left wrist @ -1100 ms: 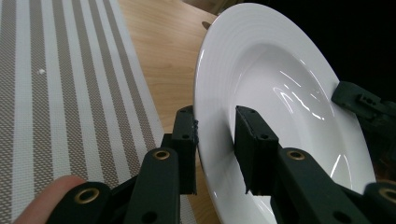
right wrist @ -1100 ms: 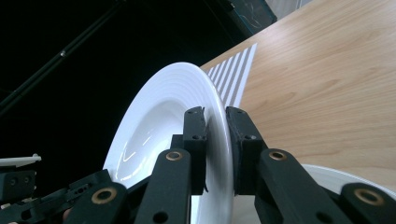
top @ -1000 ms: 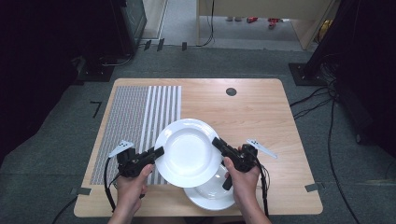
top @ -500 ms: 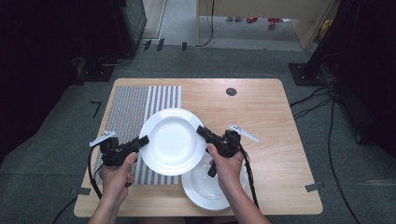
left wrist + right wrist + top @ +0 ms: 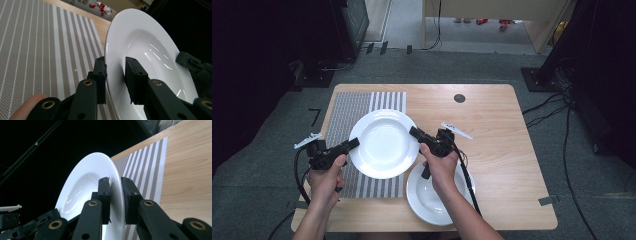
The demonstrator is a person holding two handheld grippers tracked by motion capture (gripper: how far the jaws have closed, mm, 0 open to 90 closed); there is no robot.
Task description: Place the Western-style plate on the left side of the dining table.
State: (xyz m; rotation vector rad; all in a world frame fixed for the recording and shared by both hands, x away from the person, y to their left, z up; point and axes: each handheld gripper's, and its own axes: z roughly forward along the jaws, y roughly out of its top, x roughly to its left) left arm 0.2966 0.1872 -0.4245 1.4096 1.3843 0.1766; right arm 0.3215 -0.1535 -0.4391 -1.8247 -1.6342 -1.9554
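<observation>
A white deep plate (image 5: 384, 143) is held above the striped placemat (image 5: 347, 112) on the left half of the bench (image 5: 512, 165), its hollow facing up and its rim roughly level in the high view, with the near right edge reaching out past the mat over bare wood. Being round, it has no long axis; the line between its two gripped points runs across the bench from left to right. Its bowl is empty, with only reflections of light on the glaze. The left claw (image 5: 353, 144) pinches the plate's left rim: in the left gripper view one pad (image 5: 100, 75) lies against the underside and the other against the inner face, with the rim (image 5: 110, 50) between them. The right claw (image 5: 414, 133) pinches the opposite rim in the same way, and in the right gripper view the rim (image 5: 116, 177) sits tight between its two pads with the mat's stripes visible beyond. A hand holds each claw from the near side, forearms coming in from the bottom edge. A second white plate (image 5: 419, 192) rests on the bench near the front edge, just right of the mat and partly under the right forearm; what shows of its bowl is also empty. A small dark round disc (image 5: 459, 98) is set in the benchtop toward the far side, well apart from both plates
</observation>
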